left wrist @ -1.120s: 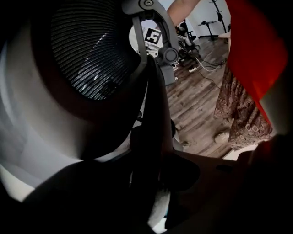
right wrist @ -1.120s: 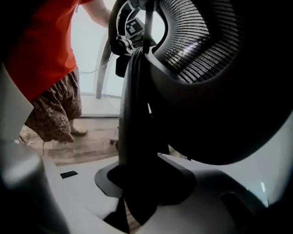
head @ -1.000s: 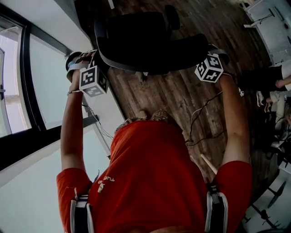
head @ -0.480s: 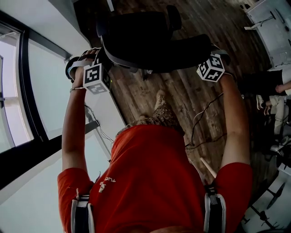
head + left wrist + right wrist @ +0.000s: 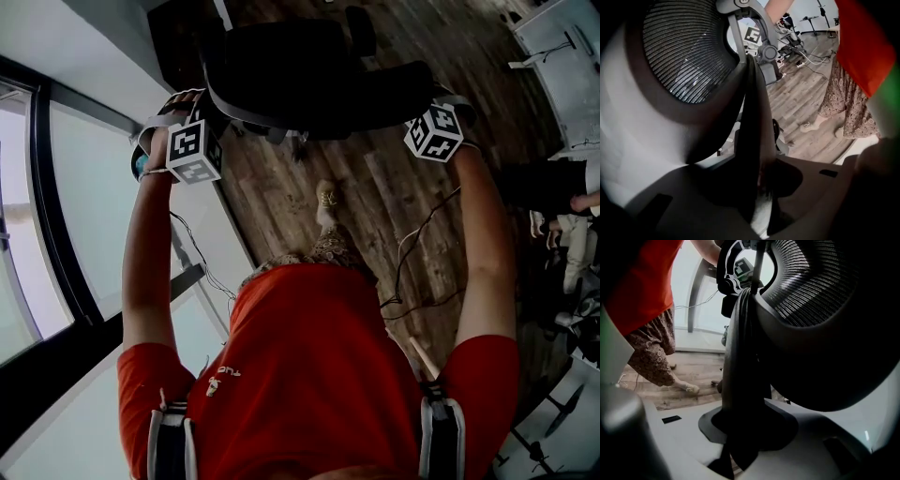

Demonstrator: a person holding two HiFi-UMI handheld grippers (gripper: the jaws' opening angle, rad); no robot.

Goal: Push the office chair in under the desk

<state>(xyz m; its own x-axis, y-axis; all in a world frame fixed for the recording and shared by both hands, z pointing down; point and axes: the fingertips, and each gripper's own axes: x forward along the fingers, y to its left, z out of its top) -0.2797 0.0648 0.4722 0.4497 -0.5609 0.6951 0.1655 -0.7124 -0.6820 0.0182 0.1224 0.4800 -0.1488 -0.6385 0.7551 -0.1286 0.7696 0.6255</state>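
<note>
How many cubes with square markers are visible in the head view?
2. One cube is at the office chair's left edge, the other cube at its right edge.

Floor open behind chair (window left)

one office chair, two hand-held grippers

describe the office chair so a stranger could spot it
Look at the dark plank floor beside the big window. Straight ahead of the person in the red shirt stands the office chair: all black, with a curved mesh backrest, unlike the white furniture at right.
</note>
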